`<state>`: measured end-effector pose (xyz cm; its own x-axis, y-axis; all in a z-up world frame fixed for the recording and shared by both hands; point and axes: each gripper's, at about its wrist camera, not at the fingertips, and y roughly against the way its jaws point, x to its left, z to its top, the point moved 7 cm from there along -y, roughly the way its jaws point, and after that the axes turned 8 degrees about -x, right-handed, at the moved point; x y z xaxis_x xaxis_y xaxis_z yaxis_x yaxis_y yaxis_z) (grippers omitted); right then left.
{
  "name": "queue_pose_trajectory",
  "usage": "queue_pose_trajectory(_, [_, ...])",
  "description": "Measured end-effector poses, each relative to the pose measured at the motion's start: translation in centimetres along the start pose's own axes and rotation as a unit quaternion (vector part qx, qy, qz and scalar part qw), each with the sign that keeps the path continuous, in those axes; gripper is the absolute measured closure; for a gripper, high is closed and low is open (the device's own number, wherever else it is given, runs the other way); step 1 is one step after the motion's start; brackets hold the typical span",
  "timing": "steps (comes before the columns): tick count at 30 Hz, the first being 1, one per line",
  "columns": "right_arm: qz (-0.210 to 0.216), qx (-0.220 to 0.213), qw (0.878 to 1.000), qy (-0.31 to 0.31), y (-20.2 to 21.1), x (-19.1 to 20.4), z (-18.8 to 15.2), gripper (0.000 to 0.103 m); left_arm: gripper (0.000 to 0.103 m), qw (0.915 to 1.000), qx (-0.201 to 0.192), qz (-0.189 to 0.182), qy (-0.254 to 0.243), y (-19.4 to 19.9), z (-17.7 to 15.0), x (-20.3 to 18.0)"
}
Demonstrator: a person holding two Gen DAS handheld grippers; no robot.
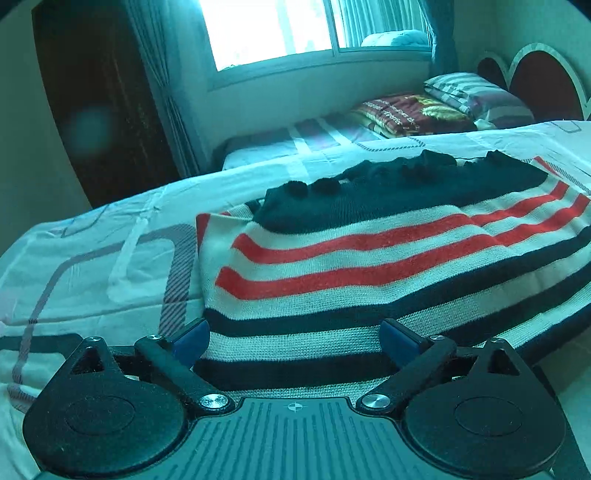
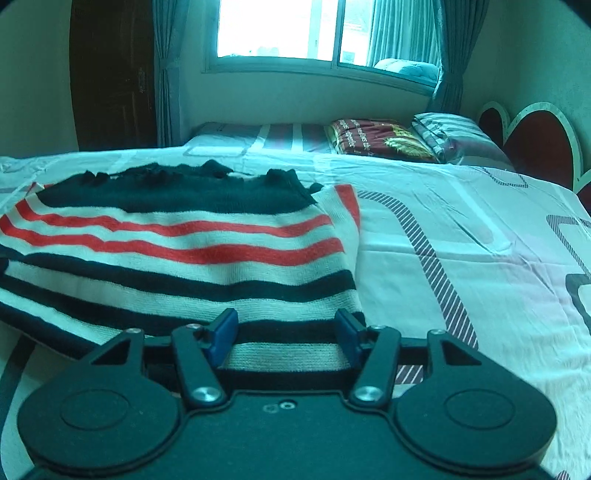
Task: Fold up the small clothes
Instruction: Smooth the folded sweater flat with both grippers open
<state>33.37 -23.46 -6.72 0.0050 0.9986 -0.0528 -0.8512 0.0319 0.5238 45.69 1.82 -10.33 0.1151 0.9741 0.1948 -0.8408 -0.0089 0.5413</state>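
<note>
- Daylight from a window [image 1: 273, 33] falls across a bed [image 1: 92, 266] with a pale patterned sheet; pillows [image 1: 476, 96] lie at its far end.
- Left wrist view: a striped knit garment [image 1: 369, 258] in navy, white and red lies flat on the bed, its navy part farthest away. The left tool [image 1: 295, 341] hangs just over the near hem, towards the garment's left edge, jaws spread wide with the hem between the blue pads [image 1: 192, 341] and nothing pinched.
- Right wrist view: the same garment [image 2: 177, 251] fills the left half of the picture, its right edge running down to the right tool [image 2: 287, 336]. That tool sits at the near right corner of the hem, jaws partly parted, a band of white knit between them; its pads do not look pressed onto it.
- To do this step well, each tool should probably pinch all layers of the hem close to its own corner, both level, so the fold lifts evenly and lands square.
</note>
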Motion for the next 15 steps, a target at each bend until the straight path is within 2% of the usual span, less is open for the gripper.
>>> queue_pose_trajectory(2, [-0.001,0.008,1.000,-0.001,-0.3,-0.3,-0.3,0.051,0.000,1.0000,-0.001,0.003,0.002,-0.3,-0.3,0.1])
queue_pose_trajectory(10, [0.008,0.020,1.000,0.005,-0.7,-0.6,-0.8,0.050,0.000,1.0000,-0.003,-0.003,-0.001,-0.7,-0.8,0.3])
queue_pose_trajectory(12, [0.007,0.024,1.000,0.005,-0.4,-0.6,-0.6,0.051,0.000,1.0000,-0.002,0.005,-0.002,-0.3,-0.6,0.7])
queue_pose_trajectory(15, [0.020,-0.012,1.000,-0.020,2.2,-1.6,0.7,0.054,0.000,0.9996,-0.020,0.010,0.016,2.0,-0.5,1.8])
